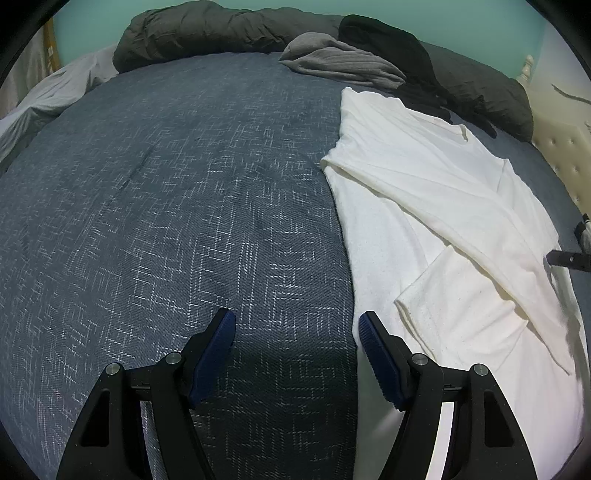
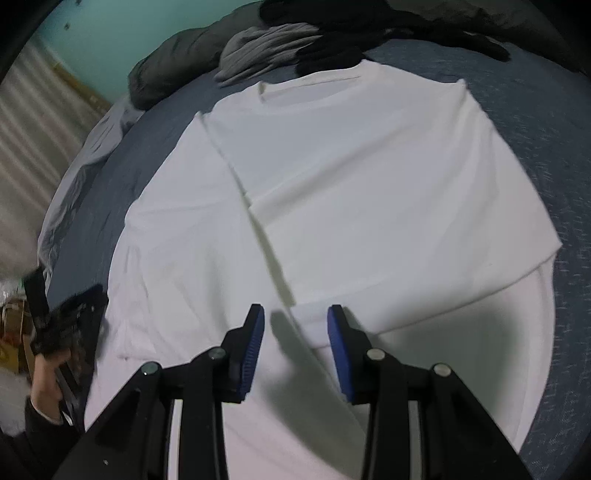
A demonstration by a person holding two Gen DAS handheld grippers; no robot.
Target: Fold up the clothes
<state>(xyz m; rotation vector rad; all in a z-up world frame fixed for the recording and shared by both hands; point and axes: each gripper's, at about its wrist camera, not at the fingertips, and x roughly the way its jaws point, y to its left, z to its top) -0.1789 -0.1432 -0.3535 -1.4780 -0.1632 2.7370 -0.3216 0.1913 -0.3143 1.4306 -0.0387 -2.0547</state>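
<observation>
A white T-shirt (image 1: 436, 192) (image 2: 369, 177) lies flat on the blue patterned bedspread (image 1: 184, 206), collar towards the far pile of clothes. One side of it is folded over the middle, which leaves a long diagonal fold edge. My left gripper (image 1: 297, 321) is open over the bedspread, its right finger at the shirt's left edge, with nothing between the fingers. My right gripper (image 2: 295, 314) hovers over the shirt's lower part with its jaws apart and no cloth pinched. The left gripper also shows blurred in the right wrist view (image 2: 70, 328), held by a hand.
A grey garment (image 1: 340, 61) and a black garment (image 1: 391, 44) lie heaped at the far edge against a dark grey duvet (image 1: 207, 33). A pale sheet (image 1: 55, 88) hangs at the left side. A tufted cream headboard (image 1: 561, 147) stands at the right.
</observation>
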